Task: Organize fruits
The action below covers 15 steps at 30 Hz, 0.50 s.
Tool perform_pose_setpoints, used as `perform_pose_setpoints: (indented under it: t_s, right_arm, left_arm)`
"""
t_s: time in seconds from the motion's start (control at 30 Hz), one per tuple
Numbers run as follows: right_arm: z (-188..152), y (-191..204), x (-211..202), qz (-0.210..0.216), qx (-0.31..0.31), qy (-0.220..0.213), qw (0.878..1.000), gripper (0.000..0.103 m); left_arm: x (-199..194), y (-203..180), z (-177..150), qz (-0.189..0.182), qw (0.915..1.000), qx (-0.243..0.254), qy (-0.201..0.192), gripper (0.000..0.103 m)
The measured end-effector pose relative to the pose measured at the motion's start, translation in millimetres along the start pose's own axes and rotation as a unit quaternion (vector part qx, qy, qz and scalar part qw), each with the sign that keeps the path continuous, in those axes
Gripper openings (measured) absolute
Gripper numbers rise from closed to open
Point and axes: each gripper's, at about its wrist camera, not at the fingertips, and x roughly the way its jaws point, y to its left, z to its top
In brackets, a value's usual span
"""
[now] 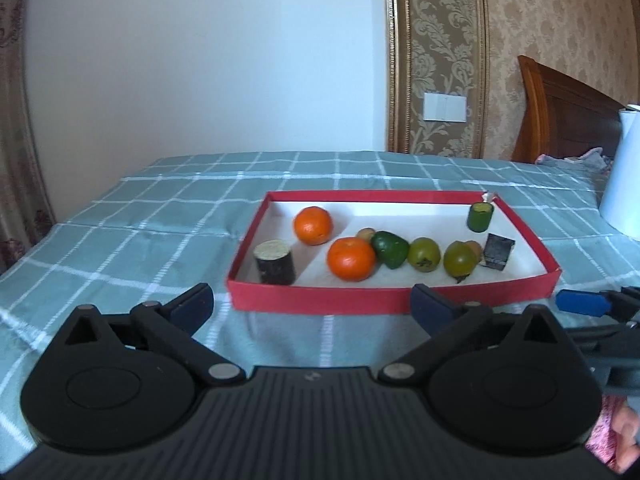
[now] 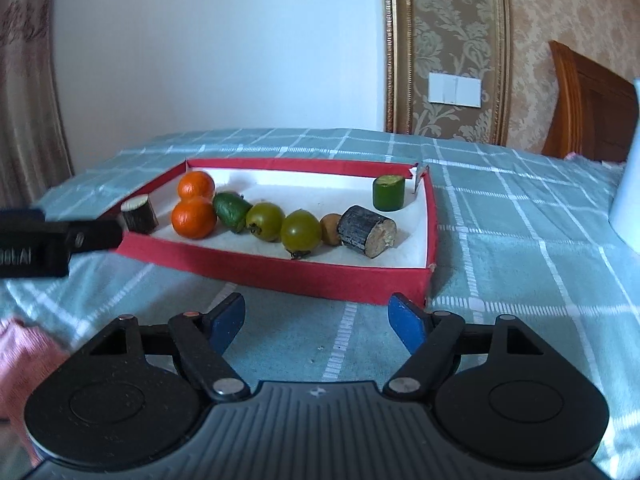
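A red tray (image 1: 320, 300) (image 2: 280, 276) with a white floor lies on the checked cloth. Inside sit two oranges (image 1: 351, 259) (image 1: 313, 225) (image 2: 194, 217), a dark green fruit (image 1: 390, 249) (image 2: 231, 207), two olive-green round fruits (image 1: 424, 254) (image 1: 460, 259) (image 2: 301, 230), a small brown fruit (image 2: 330, 229), two dark cane stubs (image 1: 275, 262) (image 2: 366, 231) and a green cane stub (image 1: 480, 217) (image 2: 388, 193). My left gripper (image 1: 312, 306) stands wide open before the tray's near wall, nothing between its fingers. My right gripper (image 2: 316, 320) is open too, just short of the tray, empty.
A white jug (image 1: 624, 172) stands on the cloth at the right. Behind it is a wooden headboard (image 1: 560, 116). The patterned wall carries a white switch plate (image 1: 445, 107). A curtain hangs at the left. A pink sleeve (image 2: 24, 360) shows at the lower left.
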Motion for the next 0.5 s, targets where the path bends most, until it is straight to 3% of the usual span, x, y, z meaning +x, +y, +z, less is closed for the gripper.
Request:
perform_pose_setpoints:
  t_s: [0.27,0.5]
  right_arm:
    - [3,2,-6,-0.012,0.038,0.003,0.999,0.080]
    - [4,10,-3,-0.023,0.035,-0.002,0.999,0.080]
  left_arm:
    - [-20,7,-7,0.042,0.9990,-0.012,-0.010,0.103]
    - [-26,0,-7,0.033,0.9994,0.003,-0.009,0.103]
